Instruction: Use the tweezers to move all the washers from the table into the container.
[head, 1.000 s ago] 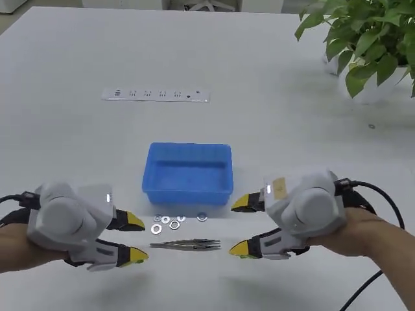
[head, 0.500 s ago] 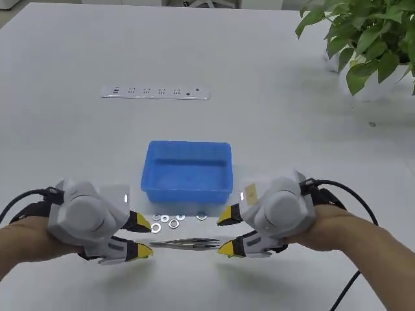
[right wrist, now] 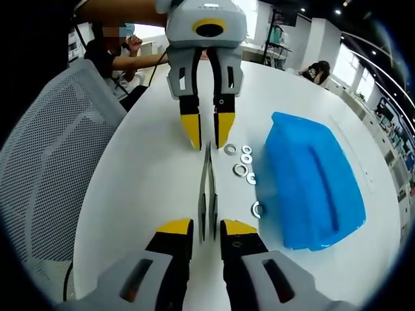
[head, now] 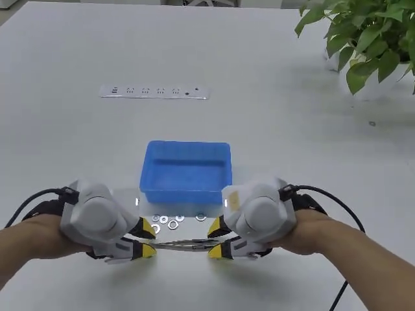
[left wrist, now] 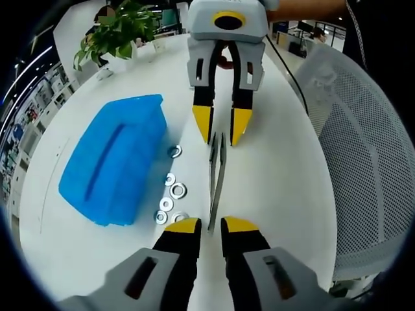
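Both sets of jaws point at each other tip to tip, low over the bench (head: 78,142), with the tweezers (head: 188,244) lying between them.

On the left gripper (left wrist: 211,227) the jaws stand a narrow gap apart with nothing clamped. One end of the tweezers lies right at that gap; can't tell if it touches a jaw. On the right gripper (right wrist: 206,228) it's the same: jaws a little apart, holding nothing, the other tweezer end sitting in the gap between the tips.

The tweezers lie flat on the bench, in line with both grippers. Their two arms stand apart at the right gripper's end and meet at the left gripper's end.

By my count there are six washers (right wrist: 240,170), loose on the bench in a scattered row between the tweezers and the container (head: 186,172). One lies just beside the container wall, the others nearer the tweezers.

The container is a blue tray, upright, just behind the washers in the head view.

Further back a power strip (head: 154,92) lies flat on the bench, with a potted plant (head: 363,39) at the far right. A mesh chair back (right wrist: 45,162) stands beside the bench in both gripper views.
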